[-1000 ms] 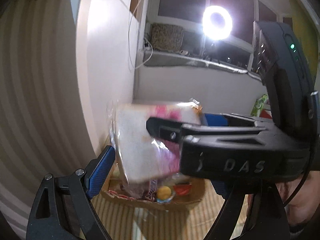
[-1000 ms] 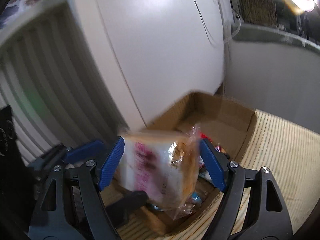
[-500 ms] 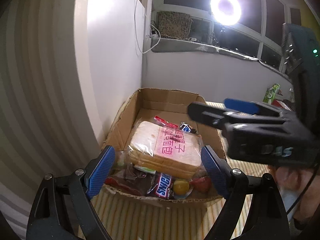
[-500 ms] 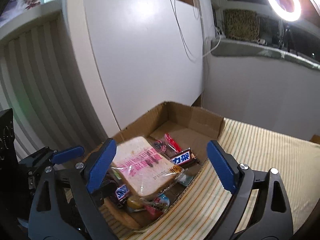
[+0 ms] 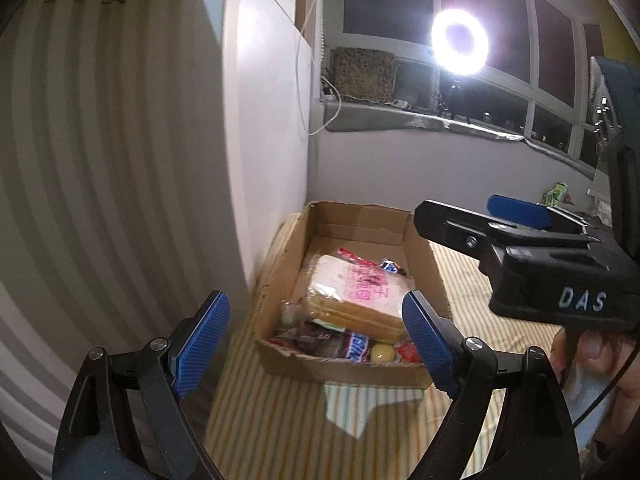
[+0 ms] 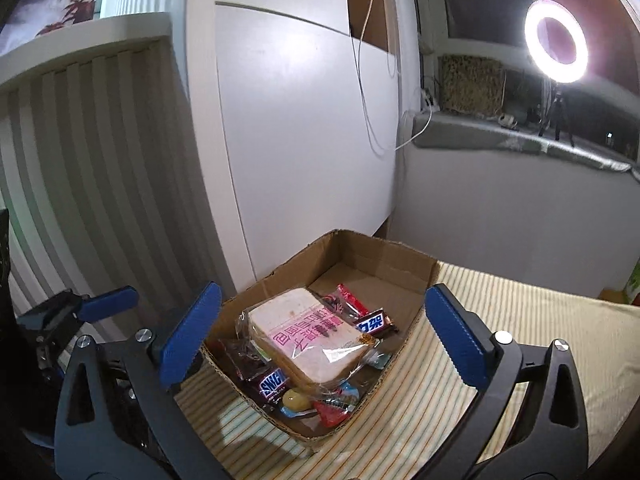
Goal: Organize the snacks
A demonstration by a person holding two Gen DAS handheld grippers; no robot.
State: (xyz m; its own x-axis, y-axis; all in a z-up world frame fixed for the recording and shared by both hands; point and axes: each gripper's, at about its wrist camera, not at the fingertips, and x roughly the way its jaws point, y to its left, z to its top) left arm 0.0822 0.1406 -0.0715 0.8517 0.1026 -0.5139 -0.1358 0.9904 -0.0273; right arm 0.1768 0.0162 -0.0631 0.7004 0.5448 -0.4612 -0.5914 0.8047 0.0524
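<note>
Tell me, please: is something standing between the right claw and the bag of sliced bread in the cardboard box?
Nothing visible does. The right claw is opening, with nothing between its blue pads, and hangs over the brown cardboard box. The clear plastic bag of sliced bread lies uncovered on top of the other snacks, and the box is open above.

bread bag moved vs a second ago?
Yes. The bread bag went from between the right gripper pads down into the cardboard box, lying flat on the other snacks; jaws opening, nothing between them.
</note>
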